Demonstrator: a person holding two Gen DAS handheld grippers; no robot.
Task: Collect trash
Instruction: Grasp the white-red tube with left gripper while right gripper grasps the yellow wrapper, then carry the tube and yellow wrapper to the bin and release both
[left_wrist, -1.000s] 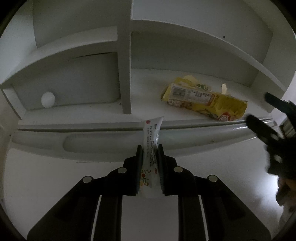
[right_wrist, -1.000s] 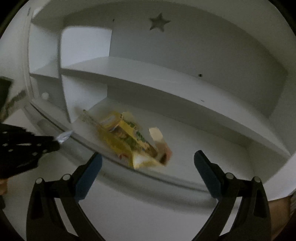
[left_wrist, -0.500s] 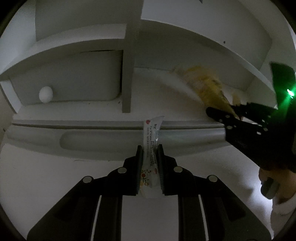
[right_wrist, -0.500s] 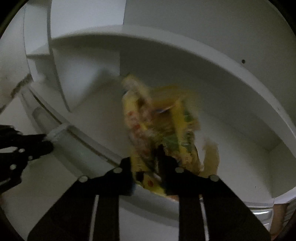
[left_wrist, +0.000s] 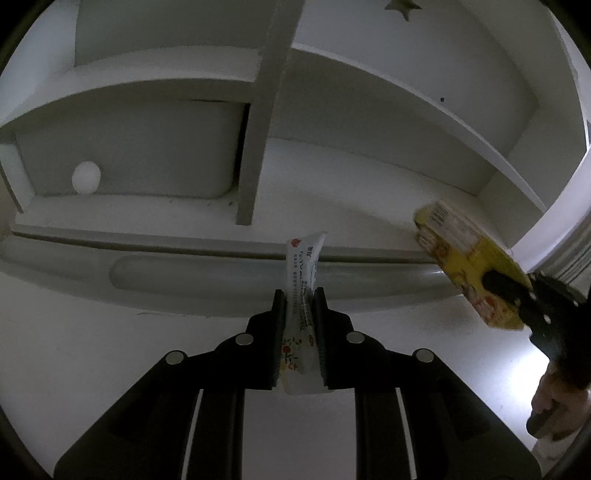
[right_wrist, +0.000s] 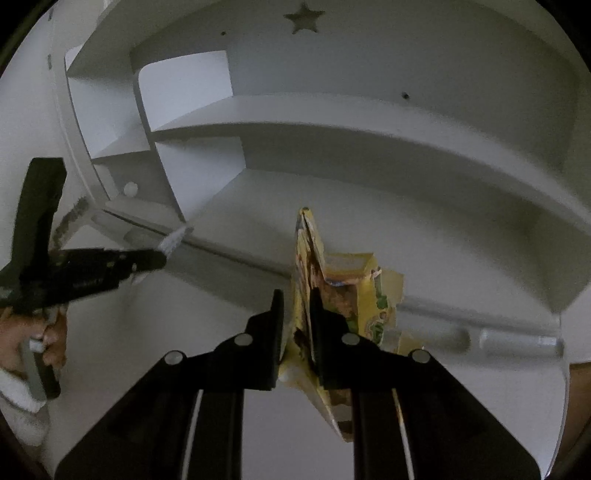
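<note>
Left wrist view: a white shelf (left_wrist: 332, 192) with a star cut-out (left_wrist: 402, 7) is seen. A white wrapper (left_wrist: 301, 295) with tiny unreadable print is pinched by the left gripper (left_wrist: 298, 295). A yellow wrapper (right_wrist: 306, 266) with a barcode is pinched by the right gripper (right_wrist: 296, 299).

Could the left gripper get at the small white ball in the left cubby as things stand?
Probably not to grasp it: the way to the white ball looks free, but the left gripper is shut on a white sachet, so its fingers are occupied.

Print on white sachet (left_wrist: 301, 295) too small to read; yellow wrapper (right_wrist: 314, 295) bottom end hidden behind right tool (right_wrist: 297, 295) arm.
</note>
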